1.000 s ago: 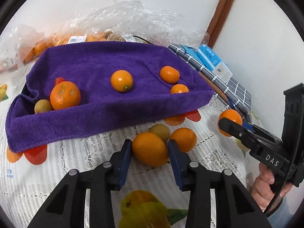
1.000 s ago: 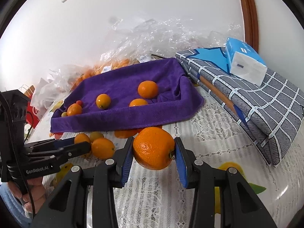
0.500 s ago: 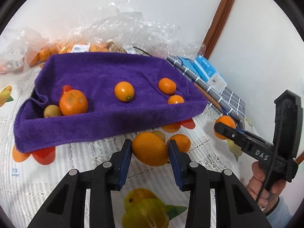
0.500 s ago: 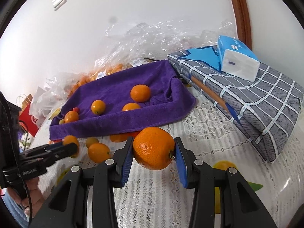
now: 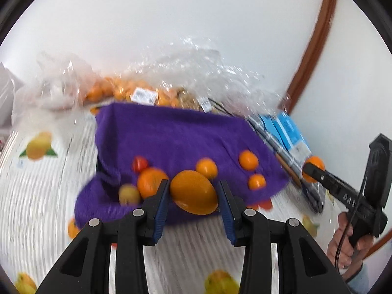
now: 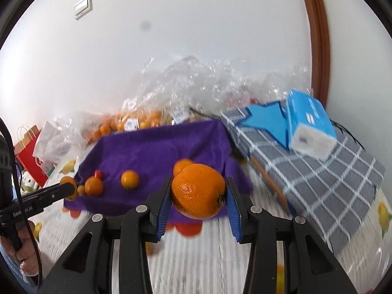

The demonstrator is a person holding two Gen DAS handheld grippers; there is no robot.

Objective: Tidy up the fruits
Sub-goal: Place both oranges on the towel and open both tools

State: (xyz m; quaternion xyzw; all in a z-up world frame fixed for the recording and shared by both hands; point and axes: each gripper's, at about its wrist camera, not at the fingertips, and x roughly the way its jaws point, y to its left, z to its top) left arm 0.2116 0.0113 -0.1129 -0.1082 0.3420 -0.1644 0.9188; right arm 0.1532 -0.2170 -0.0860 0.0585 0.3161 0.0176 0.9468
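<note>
My left gripper is shut on a smooth oval orange fruit and holds it in the air in front of the purple towel. My right gripper is shut on a round orange, also lifted, near the towel's front right corner. On the towel lie several small oranges, a bigger orange, a red fruit and a yellow-green fruit. The right gripper with its orange also shows in the left wrist view.
Clear plastic bags of oranges lie behind the towel by the wall. A folded grey checked cloth with a blue tissue pack lies to the right. A red paper bag stands at the far left. The tablecloth has printed fruit.
Both grippers have risen from the table with their fruits and moved toward the purple towel. The view is blurred from motion. The loose fruits on the tablecloth have dropped out of view.
</note>
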